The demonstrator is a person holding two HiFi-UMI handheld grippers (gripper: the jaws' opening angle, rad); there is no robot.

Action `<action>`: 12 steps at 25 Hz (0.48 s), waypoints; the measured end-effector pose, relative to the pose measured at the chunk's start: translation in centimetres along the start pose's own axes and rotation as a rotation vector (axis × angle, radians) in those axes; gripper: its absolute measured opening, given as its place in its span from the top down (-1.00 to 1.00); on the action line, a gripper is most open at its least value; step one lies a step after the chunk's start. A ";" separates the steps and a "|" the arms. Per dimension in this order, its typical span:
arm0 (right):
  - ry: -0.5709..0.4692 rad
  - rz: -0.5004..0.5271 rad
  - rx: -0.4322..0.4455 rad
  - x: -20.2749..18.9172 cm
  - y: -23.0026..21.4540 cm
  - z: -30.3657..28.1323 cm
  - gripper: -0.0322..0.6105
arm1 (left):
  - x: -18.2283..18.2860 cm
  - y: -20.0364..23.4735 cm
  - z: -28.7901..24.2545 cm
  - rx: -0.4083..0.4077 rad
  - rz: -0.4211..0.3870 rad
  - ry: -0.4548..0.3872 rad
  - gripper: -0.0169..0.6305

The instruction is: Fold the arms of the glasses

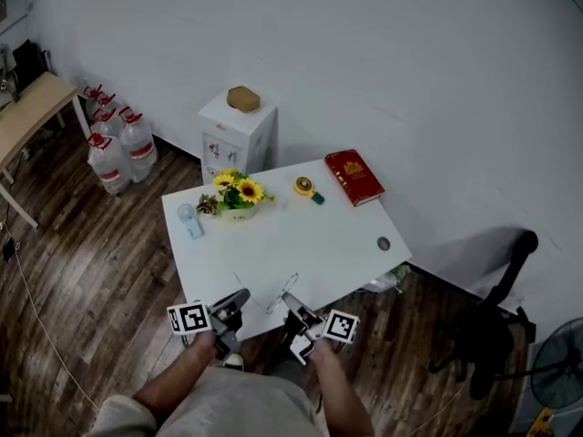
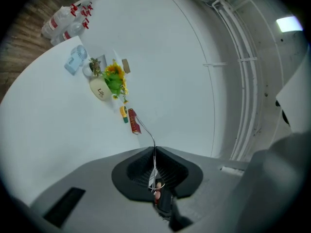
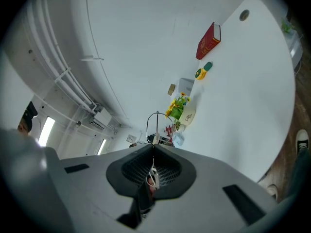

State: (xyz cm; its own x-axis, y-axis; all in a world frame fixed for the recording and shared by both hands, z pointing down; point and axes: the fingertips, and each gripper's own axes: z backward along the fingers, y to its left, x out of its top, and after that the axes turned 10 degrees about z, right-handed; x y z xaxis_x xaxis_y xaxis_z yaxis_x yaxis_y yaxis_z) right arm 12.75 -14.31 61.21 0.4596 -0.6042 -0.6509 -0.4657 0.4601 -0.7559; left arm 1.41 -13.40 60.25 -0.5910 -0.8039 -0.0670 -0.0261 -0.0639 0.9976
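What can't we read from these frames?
Glasses: too small in the head view to tell arms folded or open; both gripper views show only thin wire past the left gripper and right gripper, each shut on it.
Red book title: too small in every view.
Fan: cut off by the head view's right edge.

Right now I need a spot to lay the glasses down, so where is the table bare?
Bare: the broad middle of the table, between the flower pot and the glasses; also the right side between red book and cable hole. Crowded: the far edge, with fan, flower pot, tape measure and book.
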 end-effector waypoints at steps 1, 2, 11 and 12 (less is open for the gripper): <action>0.002 -0.001 0.002 -0.1 0.0 0.0 0.87 | 0.1 -0.2 -0.2 -0.006 -0.050 0.018 0.91; 0.005 -0.003 0.003 -0.2 0.1 0.1 0.87 | 0.3 -0.5 -0.4 -0.014 -0.111 0.039 0.91; 0.059 -0.041 0.011 -1.6 0.8 0.2 0.87 | -1.1 -0.8 -2.0 0.021 -0.235 0.178 0.91; 0.079 -0.096 -0.032 -2.4 0.5 0.6 0.87 | -1.4 -0.5 -2.0 0.045 -0.235 0.193 0.91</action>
State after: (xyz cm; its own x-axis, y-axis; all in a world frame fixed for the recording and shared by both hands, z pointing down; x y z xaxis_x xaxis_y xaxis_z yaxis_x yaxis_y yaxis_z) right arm 11.87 -12.21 62.38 0.4427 -0.6944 -0.5673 -0.4473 0.3773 -0.8109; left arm 3.87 -13.40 59.85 -0.4008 -0.8678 -0.2937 -0.1818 -0.2389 0.9539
